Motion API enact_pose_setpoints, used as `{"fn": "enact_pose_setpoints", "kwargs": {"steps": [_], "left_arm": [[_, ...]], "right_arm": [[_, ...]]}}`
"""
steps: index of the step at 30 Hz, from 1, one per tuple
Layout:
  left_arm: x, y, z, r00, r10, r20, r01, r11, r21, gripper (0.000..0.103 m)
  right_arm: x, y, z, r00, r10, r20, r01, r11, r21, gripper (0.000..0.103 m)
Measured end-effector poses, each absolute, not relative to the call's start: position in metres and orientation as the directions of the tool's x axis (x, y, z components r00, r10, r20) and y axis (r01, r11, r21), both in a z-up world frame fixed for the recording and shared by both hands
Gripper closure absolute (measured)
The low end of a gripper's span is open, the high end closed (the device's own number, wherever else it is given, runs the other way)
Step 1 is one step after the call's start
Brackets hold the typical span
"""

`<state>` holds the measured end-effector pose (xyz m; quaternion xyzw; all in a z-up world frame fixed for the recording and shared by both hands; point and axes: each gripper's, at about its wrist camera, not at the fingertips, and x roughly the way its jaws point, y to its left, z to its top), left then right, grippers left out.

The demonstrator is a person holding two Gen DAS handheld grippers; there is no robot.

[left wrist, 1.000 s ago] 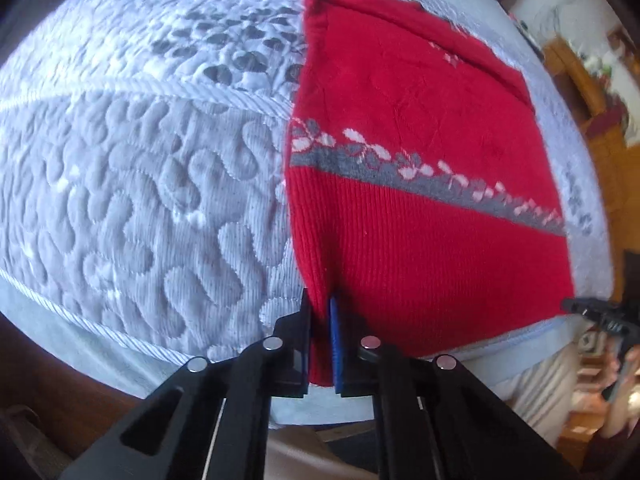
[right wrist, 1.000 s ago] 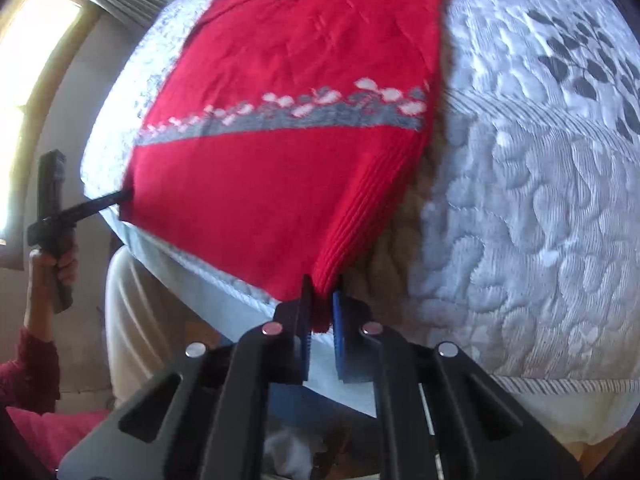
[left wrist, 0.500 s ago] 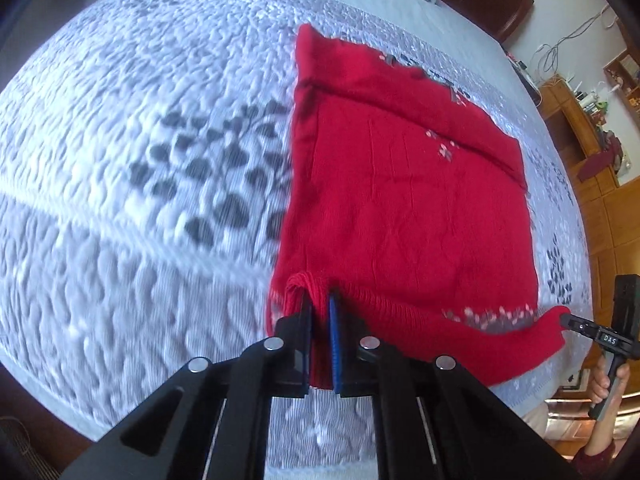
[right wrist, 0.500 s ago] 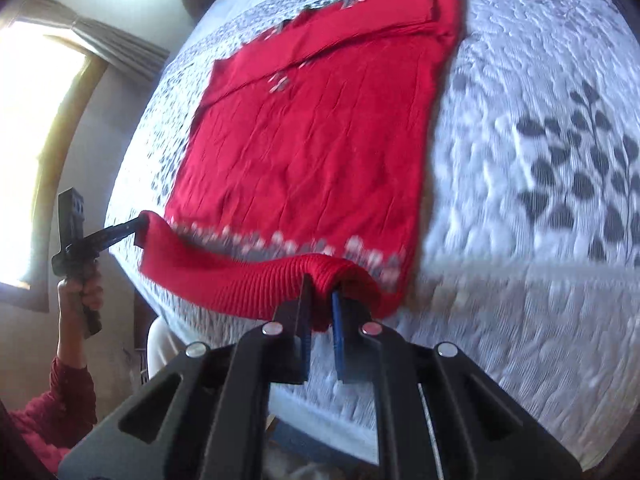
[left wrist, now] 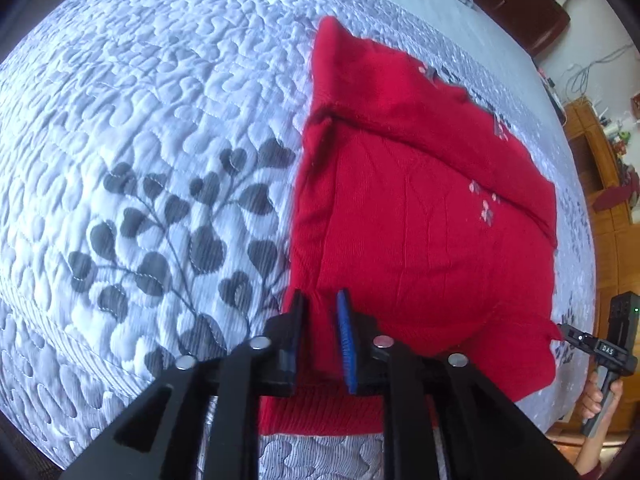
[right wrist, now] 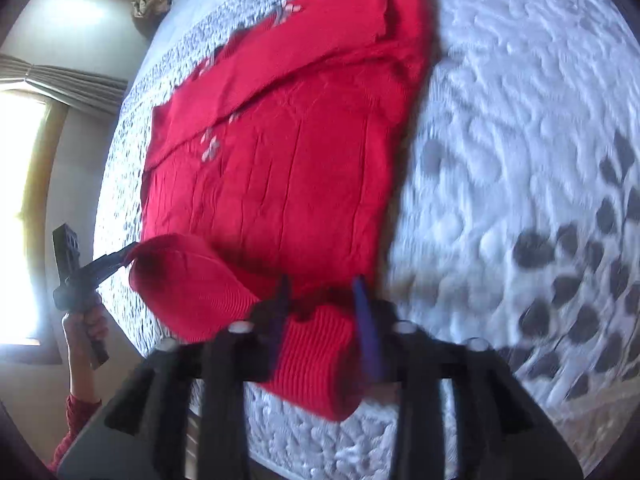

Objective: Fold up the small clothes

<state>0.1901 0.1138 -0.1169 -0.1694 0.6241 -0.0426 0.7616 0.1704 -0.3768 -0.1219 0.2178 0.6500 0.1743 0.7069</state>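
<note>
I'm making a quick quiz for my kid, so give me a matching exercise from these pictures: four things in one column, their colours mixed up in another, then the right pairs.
Things:
1. sweater
2. quilt
3. leaf print
4. cupboard

Colours:
A. dark grey
B. brown wood
C. red
D. pale grey-white

Pairs: 1-C, 2-D, 3-A, 4-B

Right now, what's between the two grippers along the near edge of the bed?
Only the red sweater's folded-over ribbed hem spans from the right gripper to the left gripper; the right wrist view shows it. Both jaws are opening.
</note>
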Motion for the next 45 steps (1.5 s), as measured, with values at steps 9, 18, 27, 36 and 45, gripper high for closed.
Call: {"fn": "enact_pose_setpoints", "kwargs": {"steps": [9,18,27,36,45], "left_arm": [[0.186,0.128,-0.074,0.344,-0.275,-0.898,-0.029,0.953,-0.303,0.054],[0.195,0.089,-0.089,0.311,-0.266,-0.912,0.174,0.960,-0.221,0.054],[0.207,0.076,-0.122,0.243,-0.253,-0.936,0.192,0.959,-0.209,0.070],[0.193,0.083,-0.114,0.287,-0.263,-0.921,0.244,0.950,-0.195,0.095],[0.213,0.076,-0.133,0.238,-0.286,-0.928,0.246,0.942,-0.227,0.068]], "right_arm": [[0.173,-0.391,-0.085,0.170,0.575,-0.800,-0.109,0.818,0.565,0.069],[0.179,-0.362,-0.113,0.055,0.512,-0.857,-0.192,0.848,0.494,0.066],[0.181,-0.347,-0.140,-0.007,0.459,-0.889,-0.229,0.864,0.448,0.098],[0.171,-0.351,-0.107,0.083,0.505,-0.859,-0.303,0.834,0.461,0.099],[0.178,-0.341,-0.128,0.036,0.490,-0.871,-0.284,0.841,0.461,0.092]]}}
